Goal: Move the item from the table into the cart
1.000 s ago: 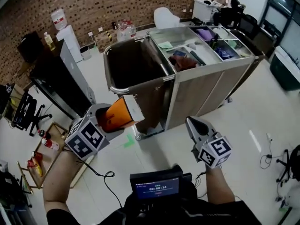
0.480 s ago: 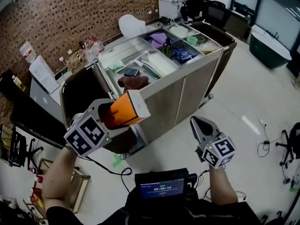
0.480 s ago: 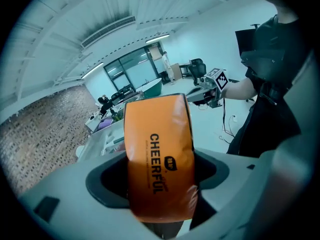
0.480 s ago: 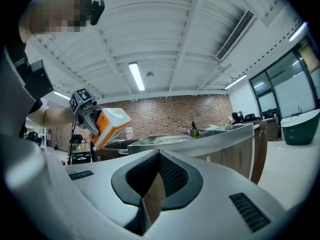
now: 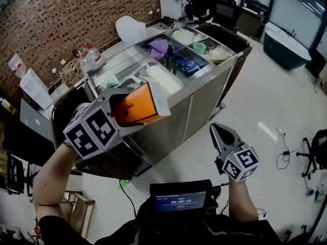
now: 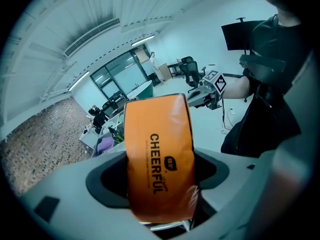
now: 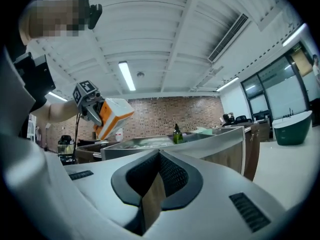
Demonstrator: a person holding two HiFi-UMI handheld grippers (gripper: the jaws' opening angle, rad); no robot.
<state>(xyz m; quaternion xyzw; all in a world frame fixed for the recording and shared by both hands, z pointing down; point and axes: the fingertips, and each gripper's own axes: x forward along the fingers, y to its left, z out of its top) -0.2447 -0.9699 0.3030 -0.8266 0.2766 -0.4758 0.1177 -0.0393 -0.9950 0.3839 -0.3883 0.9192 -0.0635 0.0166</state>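
Lettering "CHEERFUL" marks the orange pack (image 6: 159, 149) clamped in left tool (image 5: 132, 114); right tool (image 7: 158, 158) closed

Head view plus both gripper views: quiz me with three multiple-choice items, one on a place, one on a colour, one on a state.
1. Where is the box?
A. Lying on a desk.
B. In the air, clamped in the left tool.
C. On the floor.

2. What colour is the box's printed face?
A. Blue.
B. Green.
C. Orange.

3. How is the right tool?
A. Shut and empty.
B. Shut on a bottle.
C. Wide open.

Answers:
1 B: the left gripper view shows the jaws pressing the box's sides, and it is not yet in the cart.
2 C: the face is orange with dark lettering in the left gripper view.
3 A: the right gripper view shows the jaws meeting with nothing between them.
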